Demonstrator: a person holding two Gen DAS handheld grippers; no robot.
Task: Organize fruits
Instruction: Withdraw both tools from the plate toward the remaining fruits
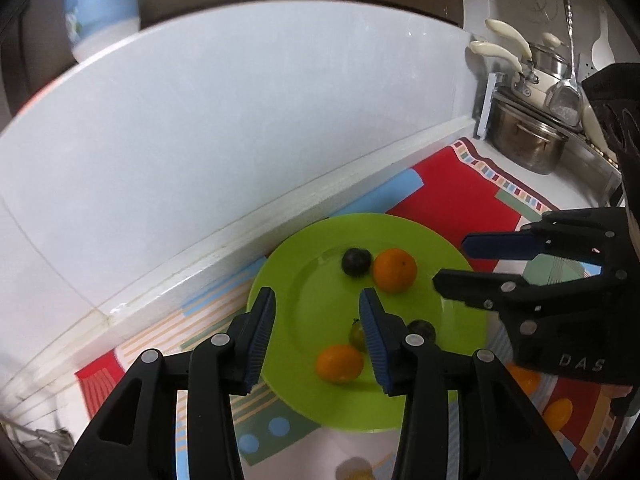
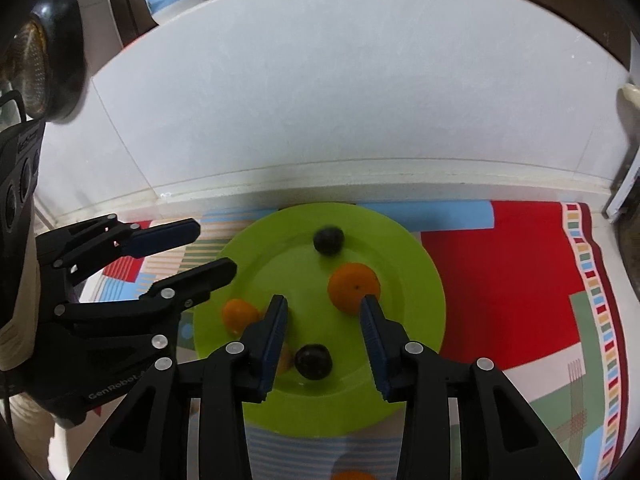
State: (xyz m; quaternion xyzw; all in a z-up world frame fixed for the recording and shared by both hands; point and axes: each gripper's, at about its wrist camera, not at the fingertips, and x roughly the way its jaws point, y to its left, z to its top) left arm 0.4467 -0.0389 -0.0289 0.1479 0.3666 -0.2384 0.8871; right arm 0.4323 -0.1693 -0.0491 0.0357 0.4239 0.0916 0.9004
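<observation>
A green plate (image 1: 320,396) (image 2: 416,320) lies on a colourful mat. On it are a large orange (image 1: 395,270) (image 2: 353,287), a smaller orange (image 1: 339,363) (image 2: 239,315), a dark plum (image 1: 356,262) (image 2: 328,240), a second dark plum (image 1: 422,329) (image 2: 313,361) and a greenish fruit (image 1: 357,334) partly hidden by a finger. My left gripper (image 1: 316,320) (image 2: 214,252) is open and empty over the plate's left part. My right gripper (image 2: 324,320) (image 1: 452,262) is open and empty above the plate's near side.
The mat (image 2: 500,280) covers a counter against a white wall (image 1: 240,140). Pots and utensils (image 1: 528,136) stand at the far right. Two more orange fruits (image 1: 558,412) lie on the mat right of the plate. Another orange (image 2: 352,475) lies near the bottom edge.
</observation>
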